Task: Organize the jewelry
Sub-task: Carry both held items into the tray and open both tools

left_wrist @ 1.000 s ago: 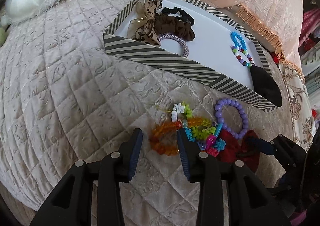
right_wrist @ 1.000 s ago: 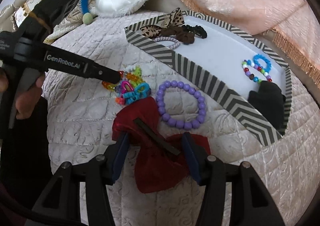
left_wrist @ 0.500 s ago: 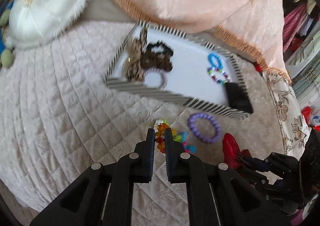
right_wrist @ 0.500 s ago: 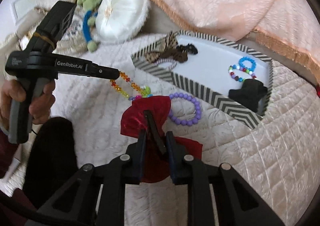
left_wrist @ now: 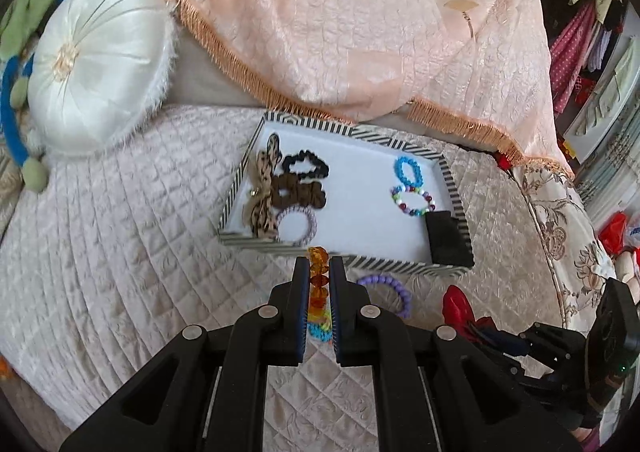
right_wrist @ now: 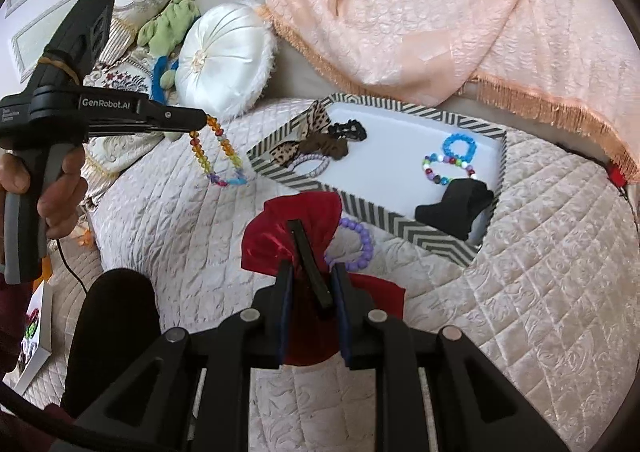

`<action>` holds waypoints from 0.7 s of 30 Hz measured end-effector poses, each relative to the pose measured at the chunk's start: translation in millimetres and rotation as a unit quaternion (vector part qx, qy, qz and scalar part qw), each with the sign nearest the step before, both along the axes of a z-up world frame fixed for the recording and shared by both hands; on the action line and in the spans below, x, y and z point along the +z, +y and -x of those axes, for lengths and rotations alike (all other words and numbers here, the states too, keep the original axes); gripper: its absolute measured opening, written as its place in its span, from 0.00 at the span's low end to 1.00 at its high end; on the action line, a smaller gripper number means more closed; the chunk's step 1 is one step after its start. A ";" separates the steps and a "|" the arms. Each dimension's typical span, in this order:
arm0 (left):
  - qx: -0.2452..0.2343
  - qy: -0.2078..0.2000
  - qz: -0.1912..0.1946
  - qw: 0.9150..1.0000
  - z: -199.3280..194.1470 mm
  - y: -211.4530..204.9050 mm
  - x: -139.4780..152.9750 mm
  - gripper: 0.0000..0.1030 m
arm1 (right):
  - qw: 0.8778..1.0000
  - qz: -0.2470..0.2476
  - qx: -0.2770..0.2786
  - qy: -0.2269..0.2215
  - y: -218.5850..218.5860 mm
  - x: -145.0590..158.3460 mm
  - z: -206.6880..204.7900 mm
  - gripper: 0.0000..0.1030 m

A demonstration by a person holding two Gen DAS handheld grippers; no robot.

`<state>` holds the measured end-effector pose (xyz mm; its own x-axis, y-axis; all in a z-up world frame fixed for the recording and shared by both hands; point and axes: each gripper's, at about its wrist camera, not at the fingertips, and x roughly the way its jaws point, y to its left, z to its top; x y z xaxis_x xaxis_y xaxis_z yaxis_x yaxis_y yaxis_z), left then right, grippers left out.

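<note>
The beaded bracelet (right_wrist: 219,151), amber at the top and running to rainbow colours at the bottom, dangles clear of the quilted bedspread (right_wrist: 540,292), pinched between the closed jaws of the left gripper (left_wrist: 319,276). The right gripper (right_wrist: 310,278) has just been closing and is clamped on the black clip of a red satin bow (right_wrist: 292,228), lifted off the quilt. Just beyond the right gripper's tips a purple bead bracelet (right_wrist: 360,244) lies on the bedspread, beside the near wall of the striped tray (right_wrist: 424,237). Inside the tray, ahead of both grippers, sit scrunchies (left_wrist: 298,192) toward the left, a blue bracelet (left_wrist: 408,169) and a multicoloured one (left_wrist: 414,202) toward the right. Farther off lie a white round cushion (left_wrist: 100,64) and a peach fringed cloth (left_wrist: 380,24).
</note>
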<state>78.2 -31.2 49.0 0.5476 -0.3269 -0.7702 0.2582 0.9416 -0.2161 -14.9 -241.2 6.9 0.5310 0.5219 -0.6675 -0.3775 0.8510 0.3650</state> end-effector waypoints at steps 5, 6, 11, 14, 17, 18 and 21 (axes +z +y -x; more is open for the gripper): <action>-0.007 -0.004 -0.010 1.000 -12.0 -17.6 4.0 0.00 | 1.000 -0.006 -0.015 0.002 -5.4 1.4 -9.5 0.19; -0.009 -0.005 -0.013 1.000 -14.4 -22.1 4.2 0.00 | 1.000 -0.006 -0.020 0.003 -7.1 0.9 -12.4 0.19; -0.018 -0.006 -0.026 0.999 -27.5 -42.3 1.2 0.00 | 0.999 -0.008 -0.039 0.010 -13.4 -1.6 -26.6 0.19; -0.023 -0.009 -0.036 0.999 -35.1 -53.1 0.1 0.00 | 0.999 -0.008 -0.051 0.014 -15.8 -3.7 -38.3 0.19; -0.028 -0.010 -0.044 0.999 -45.5 -63.3 -2.4 0.00 | 0.998 -0.013 -0.064 0.020 -19.1 -6.4 -52.5 0.19; -0.030 -0.009 -0.045 0.998 -48.2 -65.1 -3.8 0.00 | 0.997 -0.016 -0.068 0.023 -20.2 -7.2 -57.4 0.19; -0.032 -0.005 -0.048 0.998 -59.4 -72.7 -8.1 0.00 | 0.997 -0.019 -0.076 0.026 -21.5 -9.5 -72.2 0.19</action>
